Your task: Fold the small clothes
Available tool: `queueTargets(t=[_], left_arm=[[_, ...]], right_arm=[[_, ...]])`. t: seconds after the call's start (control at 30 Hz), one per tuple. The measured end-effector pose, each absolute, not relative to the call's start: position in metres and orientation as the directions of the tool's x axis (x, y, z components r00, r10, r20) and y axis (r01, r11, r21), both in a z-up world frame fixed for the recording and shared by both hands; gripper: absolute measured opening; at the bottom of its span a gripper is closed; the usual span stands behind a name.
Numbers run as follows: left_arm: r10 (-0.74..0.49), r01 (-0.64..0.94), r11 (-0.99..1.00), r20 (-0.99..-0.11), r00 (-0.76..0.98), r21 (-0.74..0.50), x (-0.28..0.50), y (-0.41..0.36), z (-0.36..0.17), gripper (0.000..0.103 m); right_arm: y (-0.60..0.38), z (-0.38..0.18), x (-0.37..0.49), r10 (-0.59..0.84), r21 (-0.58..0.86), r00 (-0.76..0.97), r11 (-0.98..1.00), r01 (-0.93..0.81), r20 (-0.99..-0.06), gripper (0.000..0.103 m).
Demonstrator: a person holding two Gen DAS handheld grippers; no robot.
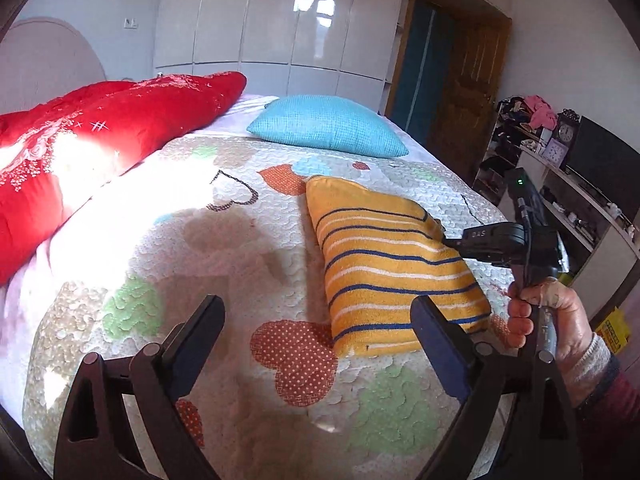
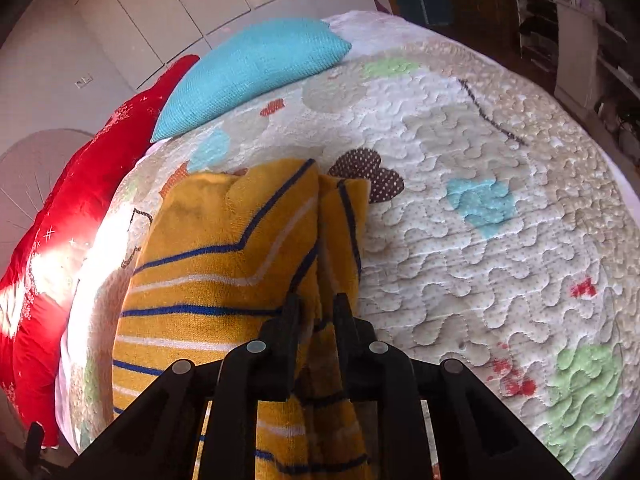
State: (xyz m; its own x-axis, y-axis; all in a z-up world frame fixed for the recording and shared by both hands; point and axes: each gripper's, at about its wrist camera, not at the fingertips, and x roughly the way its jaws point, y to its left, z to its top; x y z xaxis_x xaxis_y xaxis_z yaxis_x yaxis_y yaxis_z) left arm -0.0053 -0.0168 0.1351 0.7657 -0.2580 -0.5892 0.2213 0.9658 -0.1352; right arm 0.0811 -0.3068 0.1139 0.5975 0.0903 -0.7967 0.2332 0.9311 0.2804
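On the far left, a big red quilted blanket (image 1: 92,140) lies bunched along the side of the bed, out of the way. Next to it a soft blue knitted pillow (image 1: 328,126) rests near the wall. The left gripper (image 1: 316,328) hangs over the quilted bed cover with coloured hearts (image 1: 200,240), its fingers wide apart and holding nothing, ready to help. In the middle lies the yellow towel-like cloth with blue and white stripes (image 1: 384,256), folded flat on the bed. The right gripper (image 2: 316,308) pinches its right edge tight, probably to lift it for another fold, though the layers are hard to count.
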Motion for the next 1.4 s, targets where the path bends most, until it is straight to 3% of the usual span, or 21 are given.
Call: queueTargets(t=[0.17, 0.23, 0.37, 0.47, 0.53, 0.6, 0.83, 0.97, 1.4], left_arm=[[-0.099, 0.083, 0.995, -0.491, 0.866, -0.055, -0.026, -0.008, 0.151, 0.103], [-0.027, 0.015, 0.999, -0.451, 0.892, -0.032, -0.034, -0.007, 0.16, 0.103], [0.025, -0.024, 1.0, -0.35, 0.937, 0.008, -0.056, -0.007, 0.177, 0.103], [0.005, -0.001, 1.0, -0.266, 0.964, 0.014, -0.074, -0.007, 0.184, 0.103], [-0.057, 0.06, 0.998, -0.305, 0.951, 0.002, -0.076, -0.007, 0.182, 0.103], [-0.098, 0.102, 0.995, -0.383, 0.918, -0.008, -0.072, -0.014, 0.175, 0.103], [-0.148, 0.125, 0.989, -0.558, 0.816, -0.079, -0.068, -0.032, 0.137, 0.103], [-0.137, 0.11, 0.991, -0.63, 0.765, -0.082, -0.07, -0.036, 0.121, 0.103], [-0.146, 0.145, 0.988, -0.674, 0.724, -0.059, -0.092, -0.044, 0.108, 0.103]], right_arm=[[-0.268, 0.159, 0.044, 0.123, 0.254, 0.703, 0.964, 0.085, -0.701, 0.023], [-0.257, 0.15, 0.039, 0.168, 0.264, 0.682, 0.964, 0.038, -0.712, 0.025], [-0.255, 0.094, 0.041, 0.086, 0.179, 0.552, 0.977, 0.116, -0.829, 0.023], [-0.266, 0.088, 0.018, 0.104, 0.232, 0.583, 0.961, 0.151, -0.806, 0.023], [-0.264, 0.095, 0.001, 0.073, 0.215, 0.598, 0.962, 0.17, -0.798, 0.026], [-0.262, 0.102, -0.018, 0.021, 0.179, 0.611, 0.964, 0.198, -0.791, 0.046], [-0.268, 0.115, -0.078, -0.034, 0.175, 0.645, 0.951, 0.257, -0.763, 0.057], [-0.27, 0.114, -0.095, -0.044, 0.171, 0.637, 0.947, 0.272, -0.77, 0.058], [-0.234, 0.117, -0.119, -0.077, 0.09, 0.641, 0.97, 0.224, -0.763, 0.068]])
